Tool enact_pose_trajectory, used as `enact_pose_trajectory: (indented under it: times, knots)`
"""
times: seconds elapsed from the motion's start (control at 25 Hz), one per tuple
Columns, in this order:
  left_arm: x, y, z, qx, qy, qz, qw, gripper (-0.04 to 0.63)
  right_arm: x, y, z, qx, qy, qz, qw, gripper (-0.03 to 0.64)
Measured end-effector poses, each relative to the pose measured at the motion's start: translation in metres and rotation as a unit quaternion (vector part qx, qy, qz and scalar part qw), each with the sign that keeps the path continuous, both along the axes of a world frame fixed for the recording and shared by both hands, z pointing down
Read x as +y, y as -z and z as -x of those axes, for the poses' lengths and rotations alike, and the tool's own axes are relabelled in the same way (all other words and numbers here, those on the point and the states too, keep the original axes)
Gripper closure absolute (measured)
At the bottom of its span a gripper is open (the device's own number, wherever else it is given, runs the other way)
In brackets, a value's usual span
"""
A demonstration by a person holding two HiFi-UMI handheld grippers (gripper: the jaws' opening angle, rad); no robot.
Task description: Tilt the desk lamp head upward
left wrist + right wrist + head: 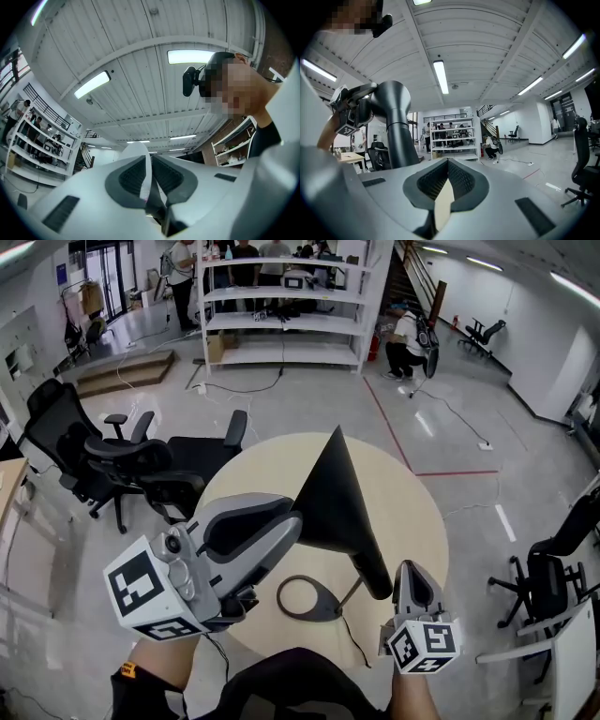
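A round, pale, smooth table (422,512) bears the lamp head (333,502), a matte black cone tilted over its middle. The left gripper (286,526), grey plastic with ribbed dark pads, is clamped on the cone's thin rim. The right gripper (412,570), jaws together and empty, sits beside the tubular neck (372,570). A flat dark ring base (330,606) lies on the table.

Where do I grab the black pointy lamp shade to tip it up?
Take the black cone-shaped lamp shade by its thin rim, from the left, where the left tool pinches it now. That edge is thin enough to fit between the jaws and sits far from the black neck, so lifting there should probably tip it easily.
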State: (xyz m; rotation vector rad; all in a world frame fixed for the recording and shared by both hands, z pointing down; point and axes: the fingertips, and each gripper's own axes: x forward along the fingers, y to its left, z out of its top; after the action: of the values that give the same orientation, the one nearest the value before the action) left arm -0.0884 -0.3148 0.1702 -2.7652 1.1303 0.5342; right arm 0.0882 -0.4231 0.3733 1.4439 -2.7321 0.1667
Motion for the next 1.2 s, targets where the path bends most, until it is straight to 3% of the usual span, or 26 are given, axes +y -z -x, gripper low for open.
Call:
enact_pose_trajectory:
  times: [0.2, 0.52, 0.64, 0.8, 1.2]
  knots:
    - [0.018, 0.0, 0.016, 0.019, 0.0, -0.01, 0.9998, 0.515, 0.014, 0.01, -0.004, 0.002, -0.021, -0.009, 1.0, 0.606]
    - [0.019, -0.033, 0.083, 0.098, 0.075, 0.029, 0.992, 0.515, 0.031, 0.007, -0.013, 0.011, -0.059, -0.004, 0.998, 0.606]
    - [0.012, -0.07, 0.097, 0.079, 0.104, 0.063, 0.9895, 0.515, 0.036, -0.001, -0.011, 0.014, -0.074, 0.001, 0.997, 0.606]
    - [0.002, -0.126, 0.085, 0.024, 0.12, 0.107, 0.9868, 0.515, 0.045, -0.008, -0.005, 0.022, -0.086, 0.005, 0.996, 0.606]
    - [0.007, -0.22, 0.014, -0.035, 0.048, 0.185, 0.9809, 0.517, 0.078, -0.032, 0.001, 0.037, -0.139, 0.026, 0.989, 0.607]
